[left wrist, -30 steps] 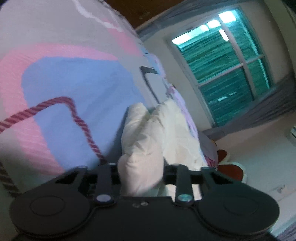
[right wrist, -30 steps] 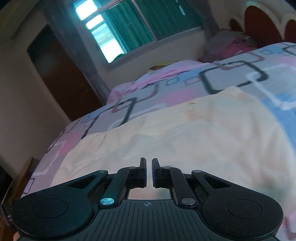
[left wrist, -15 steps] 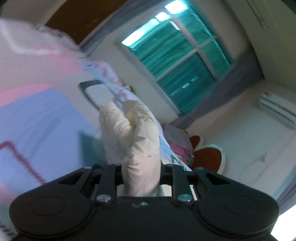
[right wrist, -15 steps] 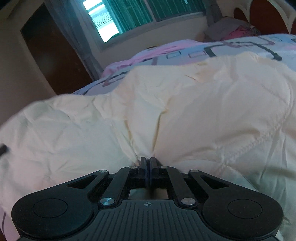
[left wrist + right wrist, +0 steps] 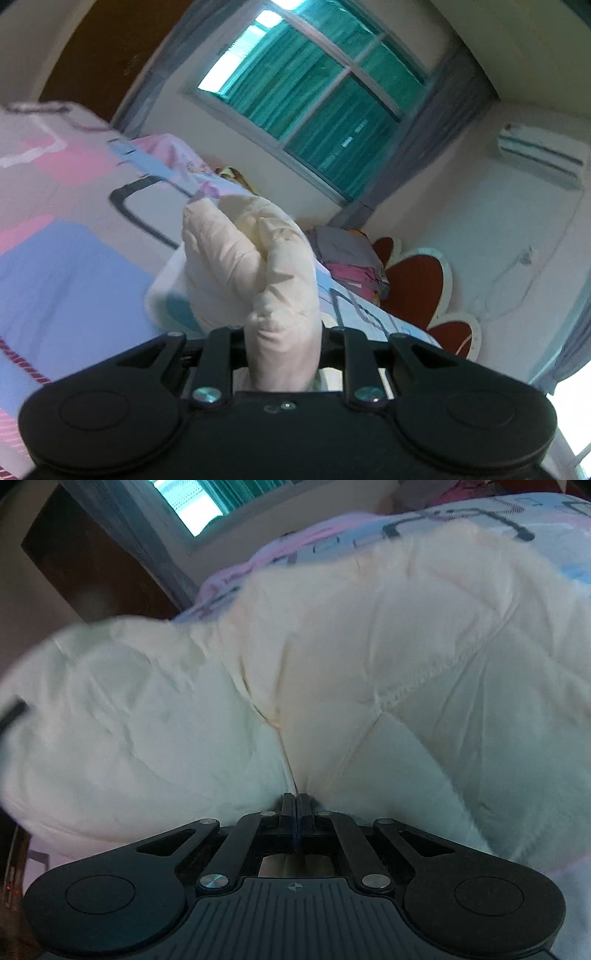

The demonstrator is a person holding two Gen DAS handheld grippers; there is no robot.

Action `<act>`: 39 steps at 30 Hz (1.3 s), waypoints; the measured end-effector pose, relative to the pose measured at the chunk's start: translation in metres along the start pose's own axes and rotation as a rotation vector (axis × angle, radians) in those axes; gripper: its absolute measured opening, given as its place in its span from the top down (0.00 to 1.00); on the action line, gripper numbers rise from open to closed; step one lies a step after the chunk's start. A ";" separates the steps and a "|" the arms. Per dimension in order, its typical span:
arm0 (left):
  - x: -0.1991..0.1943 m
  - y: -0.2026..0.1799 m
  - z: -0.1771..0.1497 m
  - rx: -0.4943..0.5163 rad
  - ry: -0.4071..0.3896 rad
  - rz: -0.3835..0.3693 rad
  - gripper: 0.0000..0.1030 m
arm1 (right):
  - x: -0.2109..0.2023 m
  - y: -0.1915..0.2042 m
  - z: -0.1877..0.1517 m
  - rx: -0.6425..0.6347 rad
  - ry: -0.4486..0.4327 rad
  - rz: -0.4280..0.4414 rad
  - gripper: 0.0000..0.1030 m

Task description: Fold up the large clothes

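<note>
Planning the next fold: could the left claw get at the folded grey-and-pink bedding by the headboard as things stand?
Probably not: the left claw is shut on a bunch of the cream garment, and the bedding lies well beyond it.

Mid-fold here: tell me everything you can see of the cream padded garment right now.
The cream padded garment looks puffy and quilted, with stitched seams and creases. Most of it lies spread on the patterned bedspread. The right tool is shut on a pinch of fabric near a seam. The left tool grips a thick bunched fold that rises clear of the bed. No zipper or label shows.
</note>
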State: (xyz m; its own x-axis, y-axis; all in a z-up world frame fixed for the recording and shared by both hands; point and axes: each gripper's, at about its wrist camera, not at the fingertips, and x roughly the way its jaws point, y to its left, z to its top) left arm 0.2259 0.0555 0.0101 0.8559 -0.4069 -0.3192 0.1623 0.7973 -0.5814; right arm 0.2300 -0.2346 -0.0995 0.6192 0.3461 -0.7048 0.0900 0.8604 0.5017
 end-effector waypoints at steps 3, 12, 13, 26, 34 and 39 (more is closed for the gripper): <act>0.004 -0.031 0.000 0.079 0.000 -0.007 0.80 | 0.002 -0.005 0.005 -0.016 0.036 0.029 1.00; 0.038 -0.137 -0.020 0.319 0.042 0.021 0.80 | -0.110 -0.100 0.055 0.067 -0.221 0.050 1.00; 0.046 -0.149 -0.026 0.337 0.056 0.015 0.80 | -0.115 -0.113 0.060 0.090 -0.227 0.028 1.00; 0.172 -0.240 -0.142 0.402 0.397 -0.073 0.79 | -0.183 -0.224 0.073 0.210 -0.243 -0.015 1.00; 0.193 -0.228 -0.180 0.279 0.533 -0.135 0.27 | -0.195 -0.246 0.075 0.253 -0.214 -0.015 0.62; 0.140 -0.246 -0.173 0.318 0.499 -0.218 0.29 | -0.206 -0.233 0.082 0.182 -0.304 0.063 0.11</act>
State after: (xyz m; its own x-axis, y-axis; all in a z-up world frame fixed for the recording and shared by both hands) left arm 0.2209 -0.2743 -0.0211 0.4664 -0.6731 -0.5739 0.5110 0.7347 -0.4463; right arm 0.1452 -0.5370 -0.0300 0.8292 0.2456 -0.5021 0.1651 0.7506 0.6398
